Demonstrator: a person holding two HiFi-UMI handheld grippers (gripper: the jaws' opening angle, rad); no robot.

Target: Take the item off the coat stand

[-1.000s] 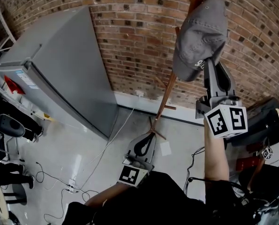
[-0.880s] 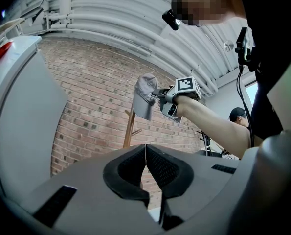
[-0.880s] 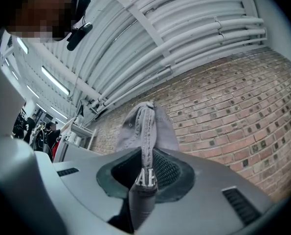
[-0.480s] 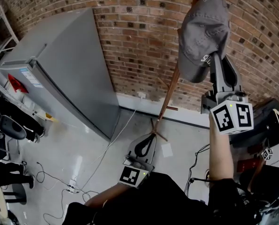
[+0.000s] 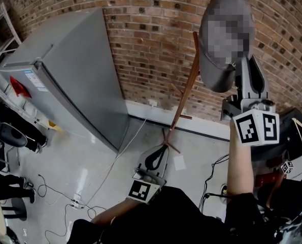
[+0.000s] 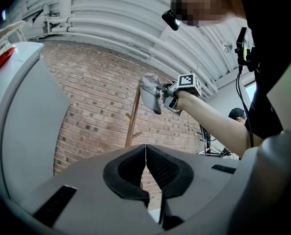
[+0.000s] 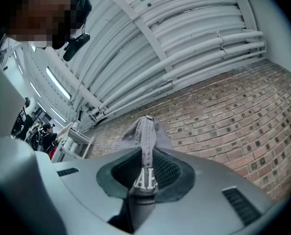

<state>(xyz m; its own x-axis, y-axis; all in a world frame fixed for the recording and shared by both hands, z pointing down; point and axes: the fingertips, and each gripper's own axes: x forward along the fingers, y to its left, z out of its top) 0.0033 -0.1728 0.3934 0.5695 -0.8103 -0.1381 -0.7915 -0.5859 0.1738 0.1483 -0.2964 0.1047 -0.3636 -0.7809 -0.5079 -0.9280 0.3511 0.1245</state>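
A grey cap (image 5: 226,75) hangs high at the upper right of the head view, against the top of the wooden coat stand (image 5: 186,93). My right gripper (image 5: 242,70) reaches up from below and is shut on the cap's lower edge. In the right gripper view the cap (image 7: 146,131) stands folded between the jaws of the right gripper (image 7: 145,173), with white letters showing. Whether the cap still hangs on a peg I cannot tell. My left gripper (image 5: 158,159) stays low near the stand's foot, shut and holding nothing. The left gripper view shows its jaws together (image 6: 145,155) and the cap (image 6: 149,92) far above.
A tall grey fridge (image 5: 64,70) stands left of the stand against the brick wall (image 5: 151,44). White cables (image 5: 115,161) and a power strip (image 5: 77,203) lie on the floor. Shelves and clutter fill the left edge, dark gear the right (image 5: 288,136).
My right gripper has risen and shifted right with the cap, which has swung off the stand's pole so more of the pole shows. The left gripper has kept still.
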